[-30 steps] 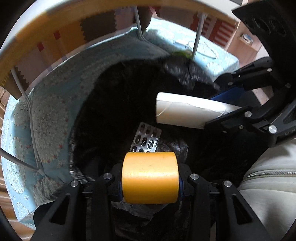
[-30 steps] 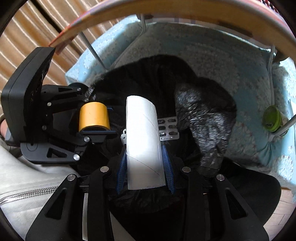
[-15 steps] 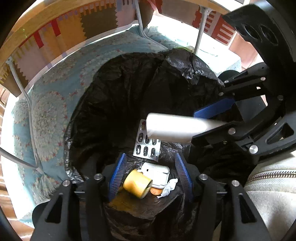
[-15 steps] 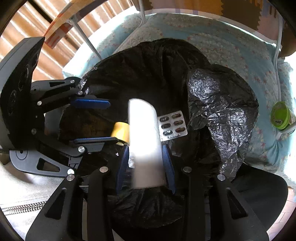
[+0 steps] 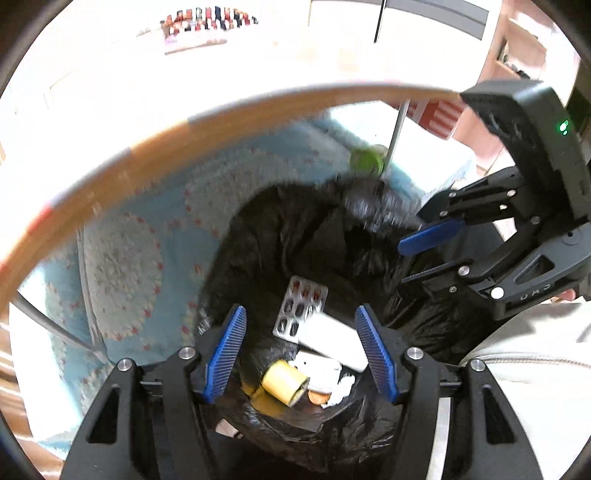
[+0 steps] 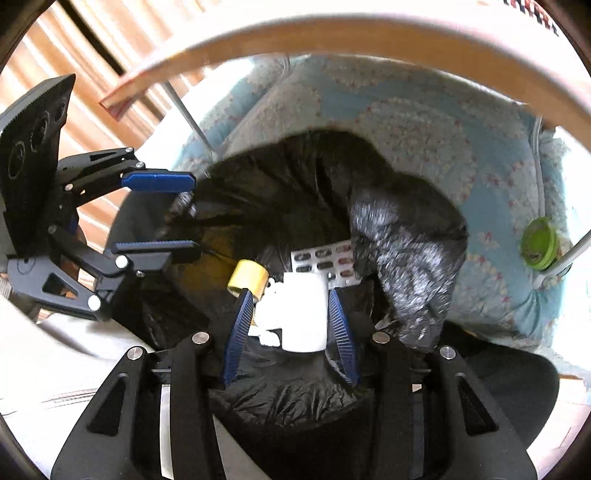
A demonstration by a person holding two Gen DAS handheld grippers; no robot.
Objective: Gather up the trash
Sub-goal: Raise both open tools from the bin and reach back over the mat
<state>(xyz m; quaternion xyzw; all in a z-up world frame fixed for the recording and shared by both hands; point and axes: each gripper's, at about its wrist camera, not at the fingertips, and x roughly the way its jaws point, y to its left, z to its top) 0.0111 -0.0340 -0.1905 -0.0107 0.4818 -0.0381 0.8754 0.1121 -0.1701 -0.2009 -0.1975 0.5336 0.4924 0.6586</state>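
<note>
A black trash bag [image 5: 295, 243] [image 6: 406, 236] lies open on a blue patterned cushion. Inside lie a yellow tape roll [image 5: 284, 382] [image 6: 248, 275], a white paper tube [image 5: 332, 341] [image 6: 304, 314], a silver blister pack [image 5: 301, 308] [image 6: 327, 260], a small white box [image 5: 319, 367] and crumpled white scraps. My left gripper [image 5: 301, 354] is open and empty above the bag's mouth. My right gripper [image 6: 291, 321] is open and empty over the tube; it also shows in the left wrist view [image 5: 430, 236].
The cushion [image 5: 125, 258] [image 6: 424, 122] sits under a wooden hoop [image 5: 147, 147] [image 6: 332, 33] on thin metal legs. A green lid [image 5: 365, 160] [image 6: 537, 242] lies on the cushion by one leg. A light-clothed leg [image 5: 535, 369] is at the lower right.
My left gripper opened and the yellow tape roll fell into the bag. My right gripper then opened and the white tube dropped in. Both grippers have lifted slightly.
</note>
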